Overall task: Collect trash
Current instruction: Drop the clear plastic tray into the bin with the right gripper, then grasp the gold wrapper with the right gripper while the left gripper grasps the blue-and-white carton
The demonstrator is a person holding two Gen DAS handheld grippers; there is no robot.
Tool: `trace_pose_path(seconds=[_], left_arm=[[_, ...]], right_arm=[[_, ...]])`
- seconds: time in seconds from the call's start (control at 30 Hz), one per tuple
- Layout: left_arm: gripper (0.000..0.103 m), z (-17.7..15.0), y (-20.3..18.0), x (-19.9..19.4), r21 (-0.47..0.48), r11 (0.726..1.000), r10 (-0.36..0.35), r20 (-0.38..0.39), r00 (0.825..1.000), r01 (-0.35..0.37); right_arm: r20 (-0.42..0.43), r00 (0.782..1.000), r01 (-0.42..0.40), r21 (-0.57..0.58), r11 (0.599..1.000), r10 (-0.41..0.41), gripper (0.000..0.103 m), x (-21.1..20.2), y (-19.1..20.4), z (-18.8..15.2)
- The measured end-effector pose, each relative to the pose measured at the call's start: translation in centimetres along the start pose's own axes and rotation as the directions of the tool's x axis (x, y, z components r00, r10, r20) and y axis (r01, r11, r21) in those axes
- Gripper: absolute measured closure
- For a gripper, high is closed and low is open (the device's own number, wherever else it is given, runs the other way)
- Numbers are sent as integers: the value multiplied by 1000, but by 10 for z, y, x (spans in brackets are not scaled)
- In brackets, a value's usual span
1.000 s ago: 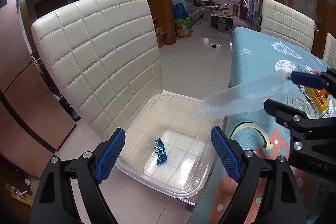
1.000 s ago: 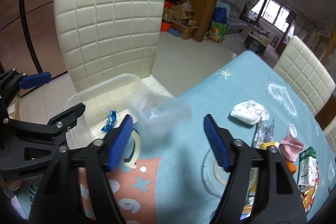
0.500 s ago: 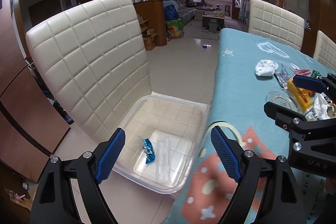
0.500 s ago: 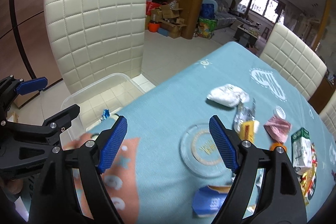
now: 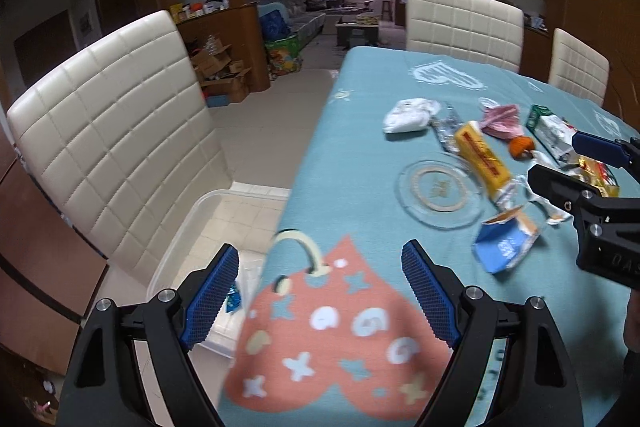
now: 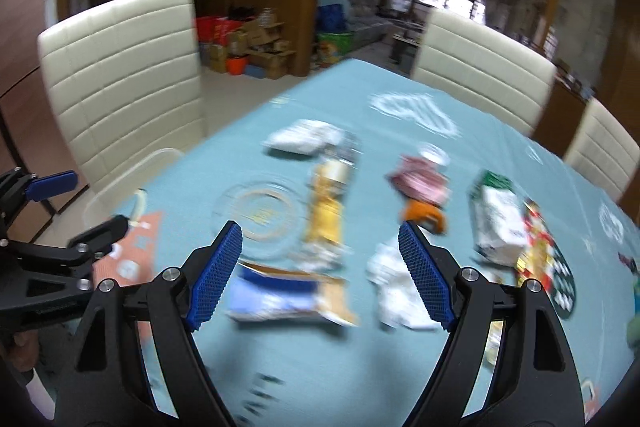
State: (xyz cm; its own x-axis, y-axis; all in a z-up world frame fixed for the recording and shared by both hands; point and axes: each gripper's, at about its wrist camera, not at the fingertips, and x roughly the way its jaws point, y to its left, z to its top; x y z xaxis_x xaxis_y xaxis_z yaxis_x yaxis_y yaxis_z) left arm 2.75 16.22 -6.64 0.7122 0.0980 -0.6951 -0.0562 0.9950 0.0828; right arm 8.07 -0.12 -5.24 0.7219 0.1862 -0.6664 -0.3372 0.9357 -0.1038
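Trash lies on the light blue tablecloth (image 5: 360,131): a torn blue carton (image 5: 505,243) (image 6: 280,297), a yellow wrapper (image 5: 482,157) (image 6: 326,211), a white crumpled tissue (image 5: 410,114) (image 6: 304,139), a pink wrapper (image 5: 502,121), an orange piece (image 5: 520,147) and a white-green carton (image 5: 554,137) (image 6: 500,223). A clear plastic bin (image 5: 188,227) stands on the chair seat at the left, with a blue wrapper (image 5: 233,298) in it. My left gripper (image 5: 320,295) is open and empty over the table's near edge. My right gripper (image 6: 320,275) is open and empty above the blue carton.
A clear glass coaster (image 5: 438,193) lies mid-table. White padded chairs stand at the left (image 5: 116,139) and at the far end (image 5: 464,23). More wrappers (image 6: 540,259) lie at the table's right side. The right wrist view is blurred by motion.
Both grippers have swung right, from over the bin on the chair to over the table. The clear plastic piece fell into the bin. The right gripper now hangs over the trash pile.
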Motion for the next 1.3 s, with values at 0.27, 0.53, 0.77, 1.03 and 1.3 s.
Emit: trace_pose_path(seconds=[0.27, 0.53, 0.77, 1.03, 1.3], left_arm=[[21, 8, -62, -7, 102, 991, -91, 6, 996, 90], [21, 13, -111, 9, 174, 974, -139, -34, 990, 143], [21, 16, -126, 24, 176, 971, -151, -73, 986, 162], [21, 14, -140, 36, 207, 964, -151, -94, 984, 168], [21, 11, -140, 37, 204, 959, -182, -93, 979, 197]], right_arm=[[-76, 996, 60, 116, 991, -51, 38, -3, -68, -34], [-93, 992, 104, 180, 978, -88, 38, -6, -114, -52], [-126, 990, 95, 205, 974, -70, 38, 7, -135, -58], [-168, 985, 76, 213, 974, -40, 47, 30, -139, -61], [-172, 984, 88, 193, 977, -54, 63, 33, -135, -65]])
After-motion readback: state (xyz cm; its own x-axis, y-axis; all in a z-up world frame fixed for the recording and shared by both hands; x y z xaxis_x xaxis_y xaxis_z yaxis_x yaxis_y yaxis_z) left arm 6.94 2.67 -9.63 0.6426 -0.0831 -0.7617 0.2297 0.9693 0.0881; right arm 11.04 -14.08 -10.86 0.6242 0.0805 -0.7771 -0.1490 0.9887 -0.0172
